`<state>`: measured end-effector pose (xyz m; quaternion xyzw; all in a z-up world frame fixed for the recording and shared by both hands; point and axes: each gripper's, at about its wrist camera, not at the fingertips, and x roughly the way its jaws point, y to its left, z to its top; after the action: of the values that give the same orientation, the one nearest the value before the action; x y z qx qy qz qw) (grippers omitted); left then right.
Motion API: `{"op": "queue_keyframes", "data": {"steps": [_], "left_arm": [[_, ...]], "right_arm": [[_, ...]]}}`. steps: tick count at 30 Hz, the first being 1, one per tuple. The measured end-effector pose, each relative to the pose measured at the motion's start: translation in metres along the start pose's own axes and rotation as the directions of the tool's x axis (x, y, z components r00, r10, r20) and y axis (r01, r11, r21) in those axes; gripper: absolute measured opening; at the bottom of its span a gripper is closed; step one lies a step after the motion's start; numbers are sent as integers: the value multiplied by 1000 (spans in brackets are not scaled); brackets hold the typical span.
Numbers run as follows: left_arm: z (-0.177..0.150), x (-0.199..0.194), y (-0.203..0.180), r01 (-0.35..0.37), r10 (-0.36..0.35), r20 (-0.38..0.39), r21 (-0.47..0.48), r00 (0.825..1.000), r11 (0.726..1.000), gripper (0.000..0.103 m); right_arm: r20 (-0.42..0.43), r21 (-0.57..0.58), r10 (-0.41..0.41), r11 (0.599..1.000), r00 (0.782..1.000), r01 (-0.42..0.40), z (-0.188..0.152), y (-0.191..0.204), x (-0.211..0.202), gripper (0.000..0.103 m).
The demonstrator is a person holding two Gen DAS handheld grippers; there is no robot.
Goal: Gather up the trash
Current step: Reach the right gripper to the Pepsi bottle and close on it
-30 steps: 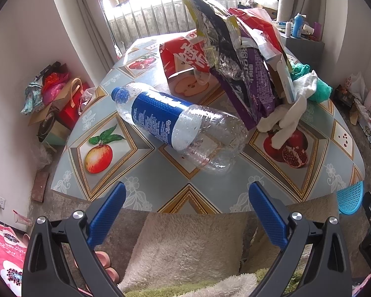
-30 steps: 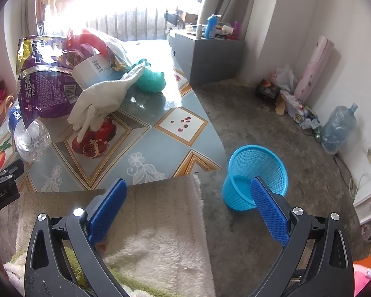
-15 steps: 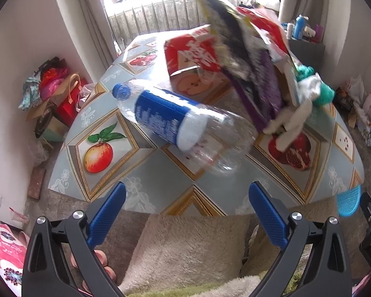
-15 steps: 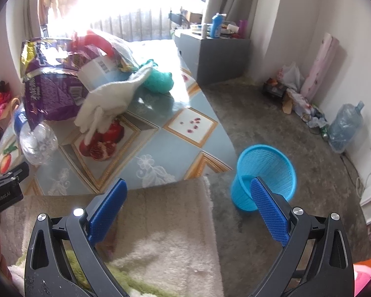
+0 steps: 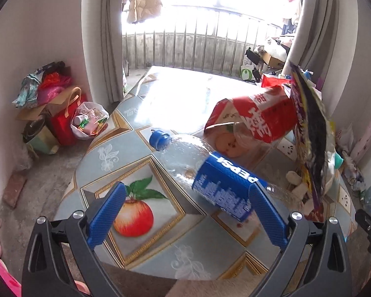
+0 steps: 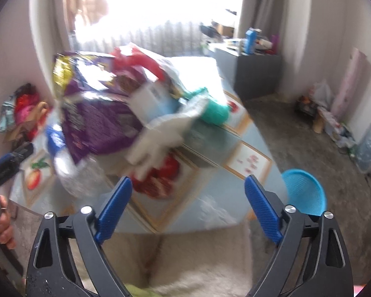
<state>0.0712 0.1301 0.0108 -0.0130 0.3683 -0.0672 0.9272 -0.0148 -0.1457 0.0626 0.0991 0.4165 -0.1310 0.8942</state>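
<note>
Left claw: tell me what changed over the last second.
The left claw advanced over the table toward the Pepsi bottle, whose label now sits between its open fingers. Nothing is gripped. The bottle and snack bags stayed put; the right claw stayed open.

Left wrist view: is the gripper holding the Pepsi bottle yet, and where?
No. The left gripper is open with nothing between its fingers; the clear plastic Pepsi bottle with a blue cap lies on the table. The right gripper is open and empty too.
</note>
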Motion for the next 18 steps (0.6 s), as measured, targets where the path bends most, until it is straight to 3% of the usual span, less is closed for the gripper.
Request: {"op": "queue_keyframes", "data": {"steps": [5, 7, 9, 13, 18], "left_arm": [[6, 13, 24, -20, 20, -10, -35, 1000, 999, 97], [7, 16, 38, -31, 30, -11, -55, 999, 998, 97], [7, 19, 51, -44, 44, -12, -75, 999, 996, 97], [6, 25, 75, -78, 76, -25, -99, 997, 992, 97], [5, 32, 109, -135, 131, -37, -135, 991, 982, 97]], "right_arm": [[60, -151, 183, 973, 981, -173, 25, 50, -6, 76], [36, -239, 287, 933, 957, -270, 33, 82, -4, 73], [-1, -317, 332, 894, 943, -315, 37, 112, 3, 68], [-95, -460, 321, 825, 942, -328, 37, 167, 28, 64], [-151, -547, 270, 779, 951, -308, 40, 203, 50, 62]]}}
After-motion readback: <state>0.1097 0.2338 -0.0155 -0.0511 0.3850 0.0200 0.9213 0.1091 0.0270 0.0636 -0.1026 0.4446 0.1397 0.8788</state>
